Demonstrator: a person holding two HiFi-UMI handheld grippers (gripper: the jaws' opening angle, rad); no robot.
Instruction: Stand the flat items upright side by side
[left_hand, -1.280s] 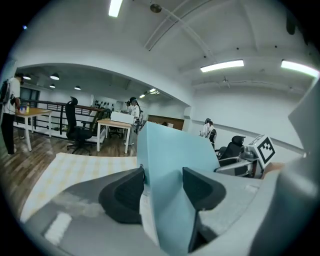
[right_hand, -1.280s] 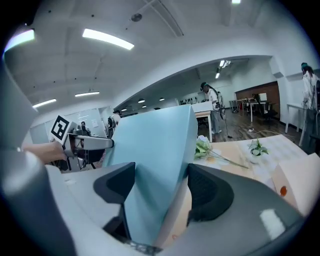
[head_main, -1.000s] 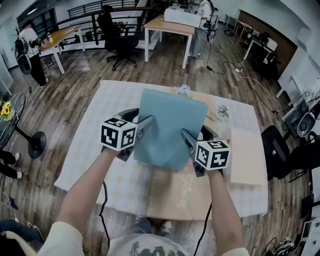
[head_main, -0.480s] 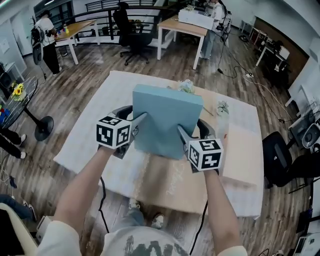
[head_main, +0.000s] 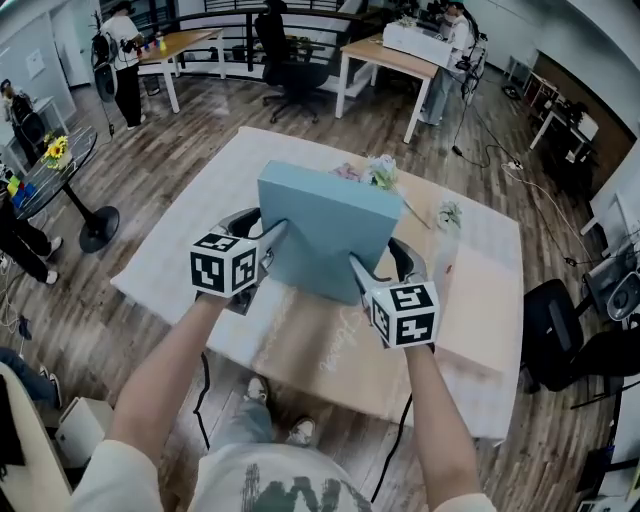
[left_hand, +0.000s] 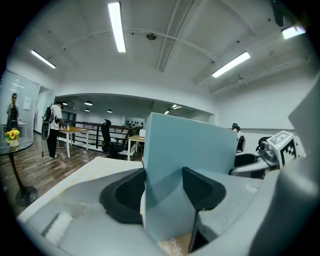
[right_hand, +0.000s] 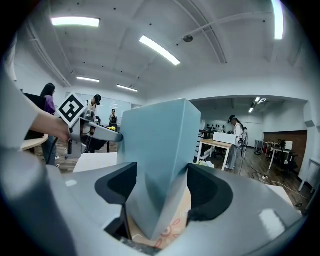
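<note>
Two claws share one load. The left claw (head_main: 272, 240) is closed on the left edge of the box (head_main: 325, 225), with its pads pressing both faces. The right claw (head_main: 360, 272) is closed in the same way on the right edge. The box is held tilted over the table (head_main: 170, 270), above a brown sheet (head_main: 330, 360). Whether its lower edge touches the sheet cannot be told.

Progress, as judged: early. No item is seen standing upright on the table. The box has yet to be set on edge. A beige board (head_main: 482, 310) lies flat at the right and would presumably be stood beside it.

Surface: a pale cloth covers the table, and the brown sheet on top of it carries handwriting. Small flowers (head_main: 378, 172) sit near the far edge.

Room: an open office with a wood floor (head_main: 150, 140). Desks (head_main: 190, 42) and chairs (head_main: 290, 60) stand behind. People (head_main: 120, 50) stand at the far left and far right. Strip lights (left_hand: 116, 25) run overhead.
</note>
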